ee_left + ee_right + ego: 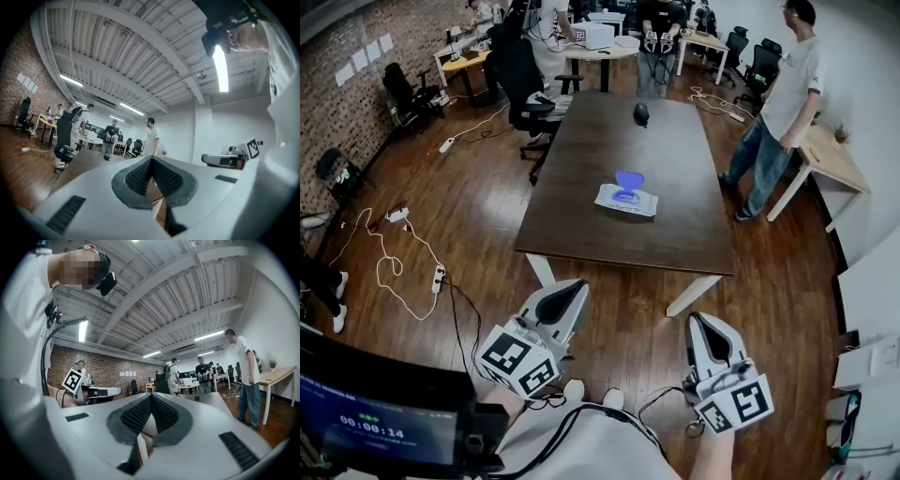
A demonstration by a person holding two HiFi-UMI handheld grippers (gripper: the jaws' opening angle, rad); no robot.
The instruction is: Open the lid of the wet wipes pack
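The white wet wipes pack (626, 199) lies near the middle of the dark table (581, 220), with its blue lid (629, 179) standing up. Both grippers hang close to my body, well short of the table's near edge and apart from the pack. My left gripper (573, 285) is shut; in the left gripper view (151, 160) the ribbed pads meet with nothing between them. My right gripper (697, 320) is shut as well, its pads pressed together and empty in the right gripper view (151, 396). The pack shows in neither gripper view.
A small black object (641, 113) sits at the table's far end. A person (783, 98) stands right of the table by a light wooden desk (831, 156). A black office chair (528, 101) stands at the far left corner. Cables and power strips (398, 267) lie on the wooden floor at left.
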